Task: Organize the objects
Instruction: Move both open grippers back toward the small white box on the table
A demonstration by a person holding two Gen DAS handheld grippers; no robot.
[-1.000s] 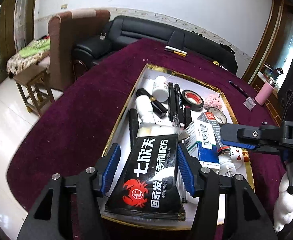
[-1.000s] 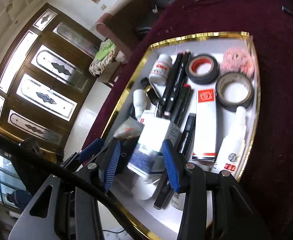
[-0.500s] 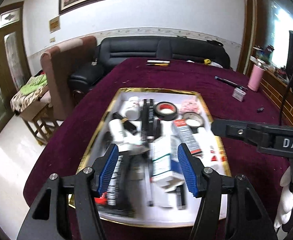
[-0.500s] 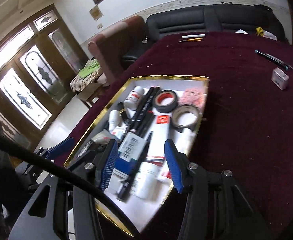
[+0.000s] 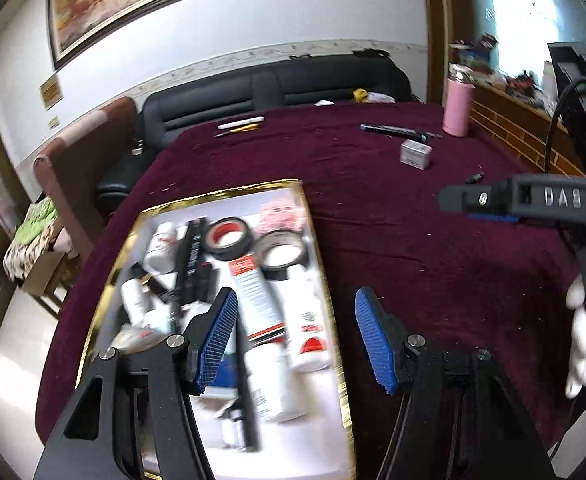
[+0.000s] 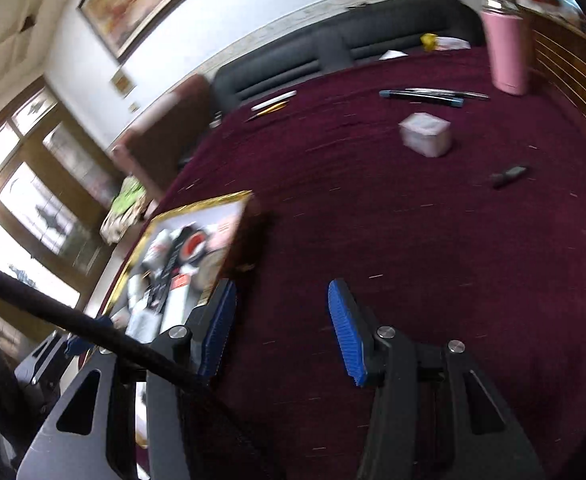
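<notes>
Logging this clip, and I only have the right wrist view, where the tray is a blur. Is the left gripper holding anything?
Observer: No. The left gripper is open and empty, over the right rim of the tray.
Reviewer: Any tape in there?
Observer: Two rolls side by side at the far end: a red-core tape and a pale tape.
Reviewer: And the right gripper from that side?
Observer: The right gripper hangs over bare cloth, right of the tray, with a white glove below it.
</notes>
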